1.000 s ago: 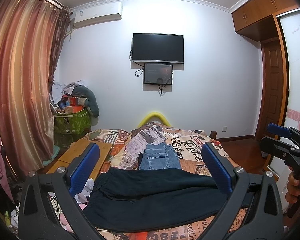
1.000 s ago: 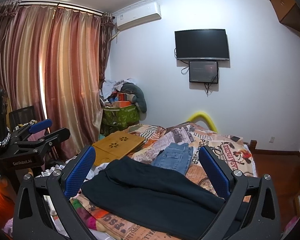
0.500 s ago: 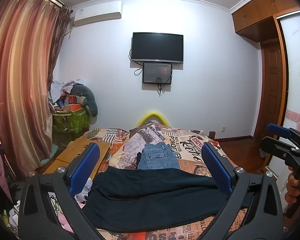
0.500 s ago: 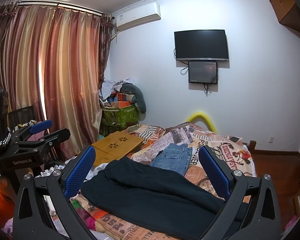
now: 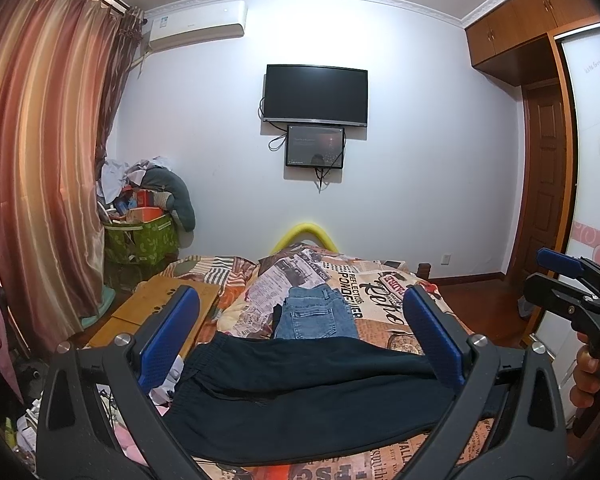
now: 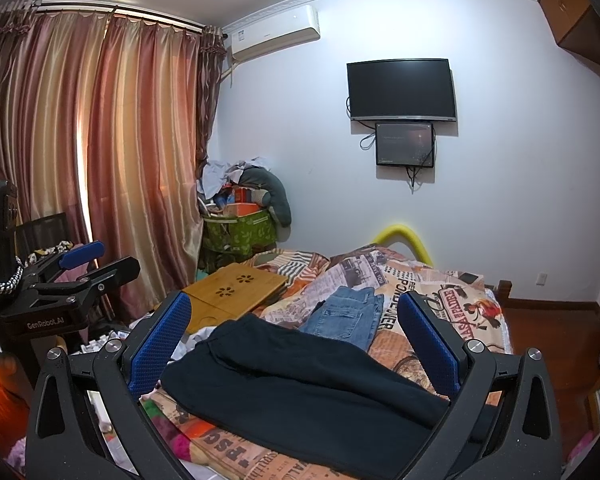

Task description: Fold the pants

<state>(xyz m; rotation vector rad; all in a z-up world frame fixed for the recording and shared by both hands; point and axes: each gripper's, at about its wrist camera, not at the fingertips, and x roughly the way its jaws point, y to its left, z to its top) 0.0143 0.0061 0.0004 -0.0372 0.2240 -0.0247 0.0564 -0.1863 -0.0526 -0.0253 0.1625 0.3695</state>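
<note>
Both tools, left tool (image 5: 300, 344) and right tool (image 6: 294, 340), are hovering with jaws spread wide, gripping nothing. Black pants (image 5: 300, 392) are lying flat across the bed (image 5: 380, 300), near folded jeans (image 5: 316, 318). Folding is apparently not yet starting; every fold is remaining.

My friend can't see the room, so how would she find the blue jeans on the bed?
Find the bed with the newspaper-print cover, below the wall TV. In its middle lie the blue jeans, folded, just beyond the wide black pants spread across the near edge. They are the only light blue denim there, with a back pocket showing.
</note>
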